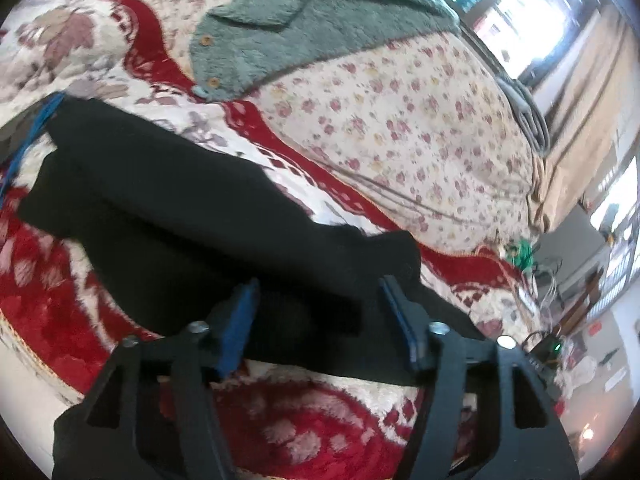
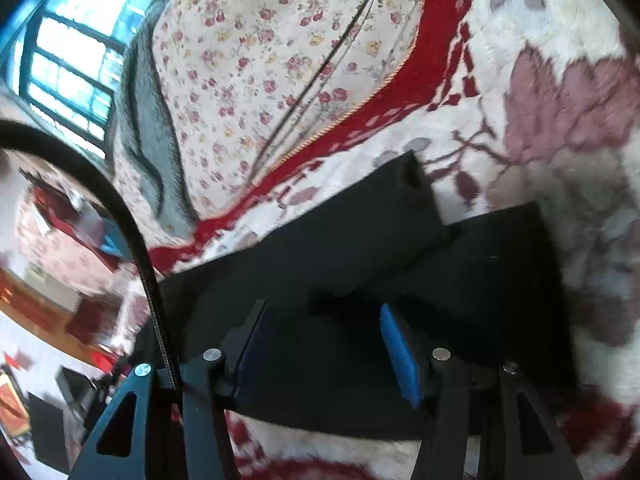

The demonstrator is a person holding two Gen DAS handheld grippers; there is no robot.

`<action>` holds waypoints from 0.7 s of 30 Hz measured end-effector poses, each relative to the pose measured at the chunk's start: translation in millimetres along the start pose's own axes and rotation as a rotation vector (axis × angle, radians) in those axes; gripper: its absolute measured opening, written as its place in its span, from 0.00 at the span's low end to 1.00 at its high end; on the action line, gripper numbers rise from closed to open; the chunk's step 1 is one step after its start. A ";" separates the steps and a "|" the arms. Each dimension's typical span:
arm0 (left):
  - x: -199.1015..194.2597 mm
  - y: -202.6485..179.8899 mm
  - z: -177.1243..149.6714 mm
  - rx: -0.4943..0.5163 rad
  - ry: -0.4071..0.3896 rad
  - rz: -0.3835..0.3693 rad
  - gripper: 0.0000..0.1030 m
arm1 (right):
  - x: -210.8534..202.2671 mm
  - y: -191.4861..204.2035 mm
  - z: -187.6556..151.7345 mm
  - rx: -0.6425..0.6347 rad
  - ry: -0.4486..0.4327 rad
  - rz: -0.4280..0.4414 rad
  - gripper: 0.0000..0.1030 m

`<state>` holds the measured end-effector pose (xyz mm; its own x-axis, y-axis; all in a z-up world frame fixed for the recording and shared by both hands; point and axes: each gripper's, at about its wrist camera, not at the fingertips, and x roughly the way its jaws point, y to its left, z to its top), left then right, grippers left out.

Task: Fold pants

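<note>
The black pants [image 1: 192, 208] lie on a red and white flowered blanket [image 1: 40, 280], stretched from far left toward the near right, with one layer over another. My left gripper [image 1: 316, 292] is open, its blue pads above the near end of the pants, nothing between them. In the right wrist view the pants [image 2: 360, 248] lie in two overlapping layers below my right gripper [image 2: 322, 316], which is open just above the cloth.
A cream flowered quilt [image 1: 400, 120] lies beyond the pants with a teal fleece garment [image 1: 304, 28] on it. A black cable [image 2: 132, 240] curves at the left of the right wrist view. Windows and room clutter are past the bed edge.
</note>
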<state>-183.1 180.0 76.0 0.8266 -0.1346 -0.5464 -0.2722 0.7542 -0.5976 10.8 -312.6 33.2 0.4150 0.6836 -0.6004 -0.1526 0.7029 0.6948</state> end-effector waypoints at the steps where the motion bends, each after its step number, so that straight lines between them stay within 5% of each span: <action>1: 0.2 4.5 1.4 -0.023 0.000 0.000 0.62 | 4.1 -0.5 1.5 0.010 -0.008 0.011 0.53; 7: 16.7 25.0 13.5 -0.187 0.029 -0.112 0.62 | 12.0 -4.0 6.9 0.065 -0.041 0.082 0.54; 11: 34.9 22.9 19.8 -0.215 0.038 -0.121 0.63 | 16.8 -9.7 10.4 0.093 -0.067 0.122 0.54; 13: 48.7 22.9 21.4 -0.236 0.068 -0.122 0.63 | 21.0 -9.1 13.4 0.085 -0.088 0.149 0.45; 14: 53.4 23.1 21.5 -0.244 0.085 -0.127 0.62 | 25.8 -9.4 14.3 0.079 -0.086 0.160 0.30; 16: 58.0 18.3 22.1 -0.224 0.103 -0.148 0.48 | 34.5 -14.2 16.0 0.098 -0.070 0.184 0.14; 17: 56.4 13.0 23.1 -0.191 0.099 -0.139 0.26 | 33.7 -16.3 15.8 0.110 -0.080 0.198 0.09; 18: 51.7 4.1 25.1 -0.134 0.085 -0.112 0.19 | 30.5 -16.7 15.9 0.111 -0.094 0.211 0.07; 21: 41.1 -11.5 29.3 -0.052 0.048 -0.092 0.13 | 12.3 -5.2 16.8 0.048 -0.142 0.228 0.05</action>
<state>-131.6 184.6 77.6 0.8253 -0.2331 -0.5144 -0.2223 0.7033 -0.6753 31.8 -311.1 28.9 0.4968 0.7865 -0.3668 -0.2151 0.5211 0.8260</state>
